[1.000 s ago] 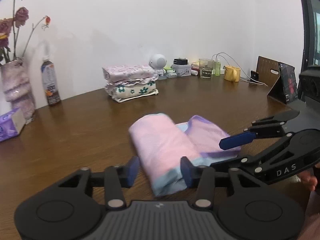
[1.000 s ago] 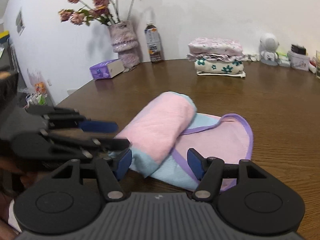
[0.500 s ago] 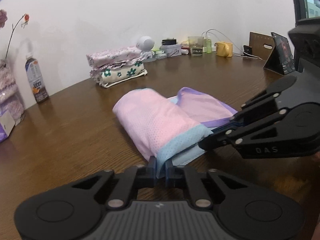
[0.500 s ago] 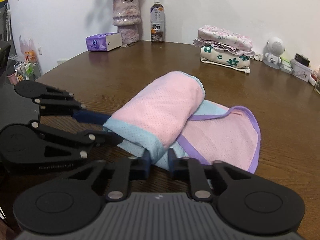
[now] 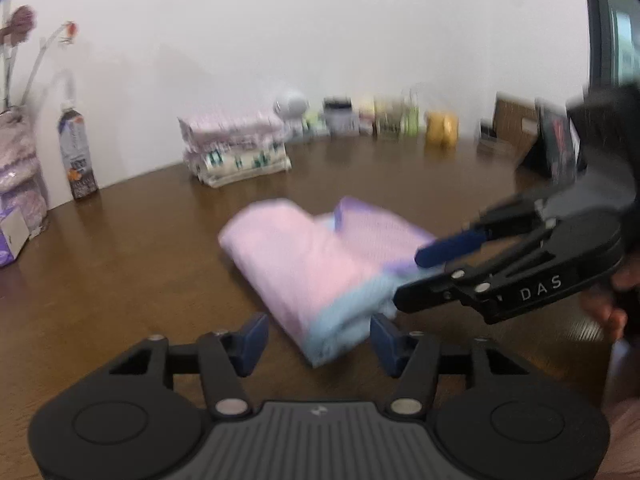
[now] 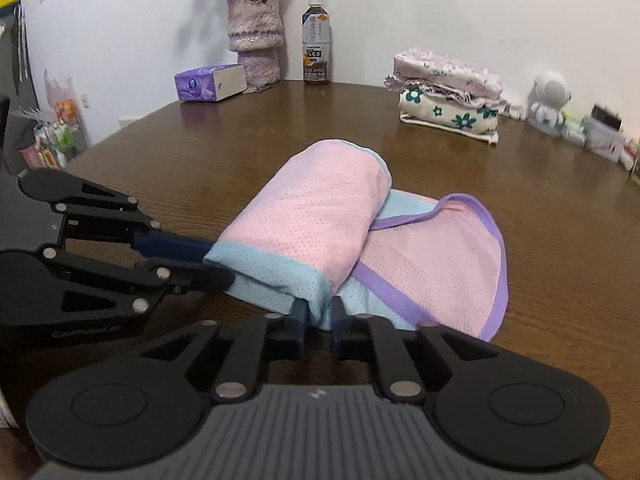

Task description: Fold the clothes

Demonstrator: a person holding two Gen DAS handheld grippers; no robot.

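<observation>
A pink garment (image 6: 320, 216) lay partly folded near the middle of the brown wooden bench (image 6: 200, 148), its pale-blue hem turned toward the person and a purple-edged flap (image 6: 452, 256) spread flat on the bench to the right of the folded roll.

The left hand-held gripper (image 5: 316, 340) sat low at the near end of the roll. Its jaws were opening and stood apart, the blue pads (image 5: 252, 338) clear of the cloth on either side, with the blue hem lying between them. This view was blurred by motion.

The right hand-held gripper (image 6: 318, 322) was at the near corner of the blue hem (image 6: 276, 276). In its own view the jaws stood narrow, with the fold of the hem between the fingers and the pads right against it. They were opening too, and in the left view, where this gripper (image 5: 420, 276) reached in from the right, the blue finger looked lifted off the cloth. I could not tell for certain whether the pads gripped the cloth.

Well behind the garment, against the white wall, stood a stack of folded floral clothes (image 6: 448, 94), a tea bottle (image 6: 316, 42), a fuzzy pink vase (image 6: 254, 36) with dried roses, a purple tissue box (image 6: 210, 82) and a small white robot figure (image 6: 550, 98). Further right along the wall, in the left view, was a yellow mug (image 5: 440, 128) among small bottles, too blurred to make out.
</observation>
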